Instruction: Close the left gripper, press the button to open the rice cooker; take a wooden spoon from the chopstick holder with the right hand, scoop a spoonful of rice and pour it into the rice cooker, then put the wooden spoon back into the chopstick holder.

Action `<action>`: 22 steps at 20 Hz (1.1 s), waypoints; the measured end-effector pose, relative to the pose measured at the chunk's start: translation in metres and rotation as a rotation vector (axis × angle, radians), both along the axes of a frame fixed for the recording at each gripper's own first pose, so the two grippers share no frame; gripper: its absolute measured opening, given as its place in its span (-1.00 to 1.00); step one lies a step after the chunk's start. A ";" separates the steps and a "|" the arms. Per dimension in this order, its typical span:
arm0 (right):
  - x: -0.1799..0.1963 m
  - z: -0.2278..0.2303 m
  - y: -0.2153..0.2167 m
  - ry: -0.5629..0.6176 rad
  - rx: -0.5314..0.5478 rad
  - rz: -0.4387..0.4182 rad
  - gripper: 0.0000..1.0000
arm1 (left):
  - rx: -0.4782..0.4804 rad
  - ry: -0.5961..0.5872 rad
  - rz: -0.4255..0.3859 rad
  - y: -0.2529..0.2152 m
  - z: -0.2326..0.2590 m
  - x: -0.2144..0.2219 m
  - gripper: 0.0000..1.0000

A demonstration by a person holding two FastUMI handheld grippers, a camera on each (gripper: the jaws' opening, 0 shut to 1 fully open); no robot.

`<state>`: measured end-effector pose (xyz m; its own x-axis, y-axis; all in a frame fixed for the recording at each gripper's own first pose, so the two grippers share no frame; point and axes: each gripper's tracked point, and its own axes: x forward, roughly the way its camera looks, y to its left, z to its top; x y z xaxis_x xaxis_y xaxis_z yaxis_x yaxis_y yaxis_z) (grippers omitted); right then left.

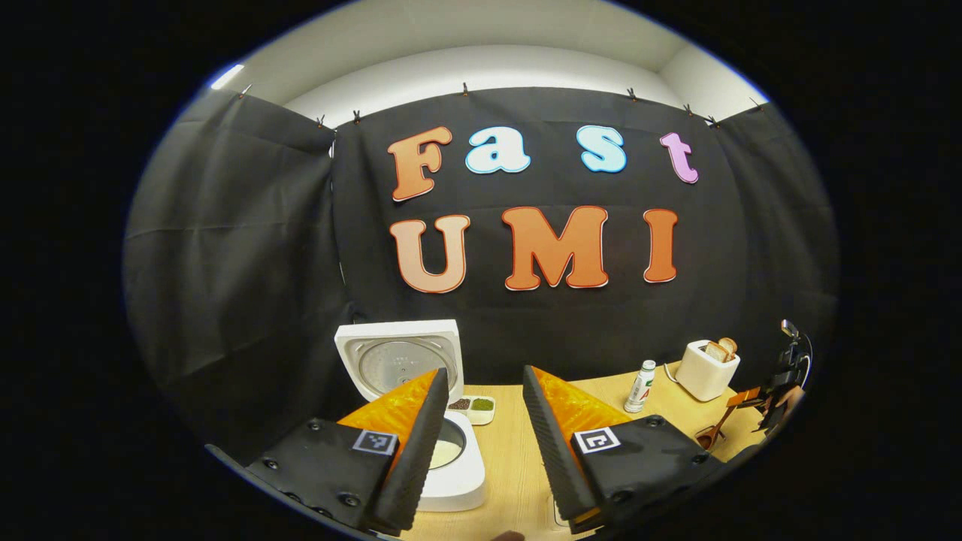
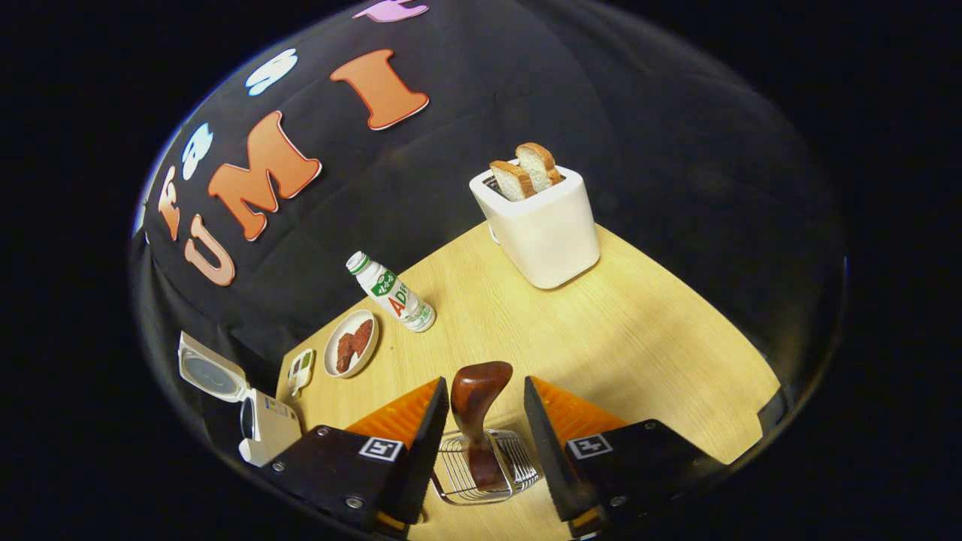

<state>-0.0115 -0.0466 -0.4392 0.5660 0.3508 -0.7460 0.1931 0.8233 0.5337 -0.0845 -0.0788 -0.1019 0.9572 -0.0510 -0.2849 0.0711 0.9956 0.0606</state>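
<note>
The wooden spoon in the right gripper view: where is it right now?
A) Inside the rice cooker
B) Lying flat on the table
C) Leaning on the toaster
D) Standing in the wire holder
D: the wooden spoon stands in the wire chopstick holder, between the open fingers of the right gripper.

I get even overhead light, brightest on the counter (image 2: 601, 338), where the toaster (image 2: 543, 225) throws only a soft shadow. The booth's cloth stays dim. Fisheye bending curves everything near the edges; focus is sharp, no blur.
</note>
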 end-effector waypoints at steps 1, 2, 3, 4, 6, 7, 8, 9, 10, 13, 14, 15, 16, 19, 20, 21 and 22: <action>0.001 0.001 0.004 -0.008 0.033 -0.007 0.22 | 0.005 0.005 -0.005 -0.004 -0.001 -0.001 0.41; 0.002 0.002 0.007 -0.011 0.059 -0.005 0.03 | 0.012 0.009 -0.008 -0.005 -0.002 -0.002 0.41; 0.000 0.003 0.009 -0.018 0.085 -0.012 -0.07 | 0.017 0.012 -0.009 -0.008 -0.002 -0.002 0.32; 0.000 0.003 0.008 -0.020 0.095 -0.027 -0.29 | 0.018 0.012 -0.009 -0.010 -0.003 -0.003 0.32; -0.004 0.005 0.011 -0.028 0.122 -0.035 -0.43 | 0.014 0.020 -0.011 -0.014 -0.005 -0.005 0.32; -0.009 0.008 0.011 -0.035 0.129 -0.037 -0.44 | 0.014 0.022 -0.010 -0.016 -0.007 -0.005 0.32; -0.014 0.010 0.010 -0.045 0.131 -0.036 -0.47 | 0.014 0.022 -0.008 -0.016 -0.007 -0.005 0.41; -0.018 0.015 0.008 -0.058 0.139 -0.043 -0.57 | 0.011 0.024 -0.006 -0.018 -0.009 -0.004 0.41; -0.024 0.018 0.006 -0.064 0.142 -0.051 -0.48 | 0.005 0.024 -0.005 -0.019 -0.010 -0.004 0.32; -0.034 0.022 0.002 -0.075 0.130 -0.086 -0.54 | -0.014 0.038 -0.007 -0.026 -0.018 0.000 0.41; -0.035 0.023 -0.001 -0.078 0.122 -0.104 -0.58 | -0.015 0.042 -0.008 -0.027 -0.020 0.002 0.41; -0.037 0.026 0.000 -0.080 0.124 -0.111 -0.70 | -0.016 0.043 -0.012 -0.028 -0.021 0.005 0.34; -0.036 0.029 -0.001 -0.087 0.118 -0.119 -0.63 | -0.018 0.044 -0.016 -0.030 -0.021 0.007 0.32; -0.031 0.049 -0.002 -0.128 0.104 -0.131 -0.68 | -0.053 0.029 -0.042 -0.033 -0.021 0.013 0.41; -0.027 0.060 -0.004 -0.156 0.093 -0.151 -0.69 | -0.074 0.018 -0.055 -0.034 -0.020 0.014 0.32; -0.025 0.073 -0.007 -0.179 0.082 -0.172 -0.69 | -0.090 0.001 -0.056 -0.030 -0.016 0.020 0.42; -0.024 0.086 -0.009 -0.201 0.071 -0.196 -0.69 | -0.103 -0.013 -0.060 -0.026 -0.014 0.025 0.52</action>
